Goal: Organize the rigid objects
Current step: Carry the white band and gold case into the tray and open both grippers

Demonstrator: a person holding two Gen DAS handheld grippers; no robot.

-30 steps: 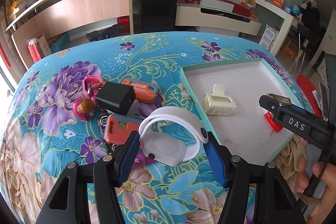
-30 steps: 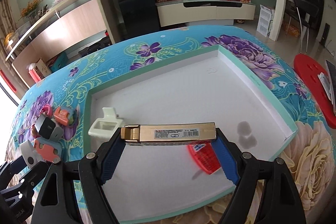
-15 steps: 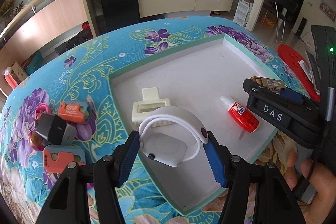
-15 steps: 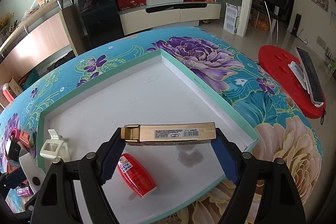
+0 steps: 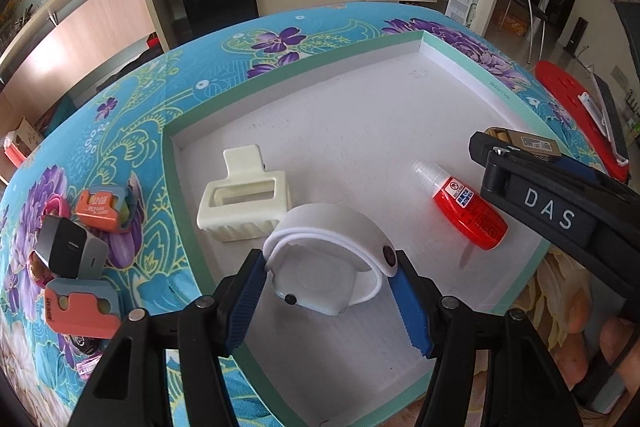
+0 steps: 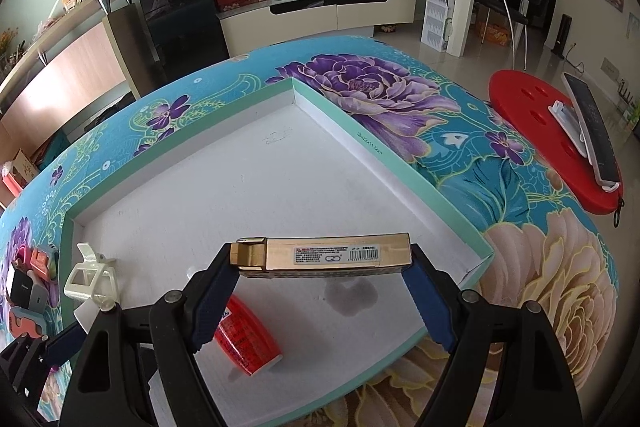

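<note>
Left gripper [image 5: 326, 287] clamps a white smartwatch [image 5: 324, 267] above the tray [image 5: 178, 203]; right gripper [image 6: 322, 289] clamps a gold box [image 6: 324, 257]. Best lowered onto bare floor, clear of the hair claw [image 5: 244, 201] and glue bottle [image 5: 464, 207], before release.

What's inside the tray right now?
Lying on the tray floor: a cream hair clip and a red glue bottle. The left gripper holds a white watch over it, the right gripper a gold box. The floor beneath both is hidden.
</note>
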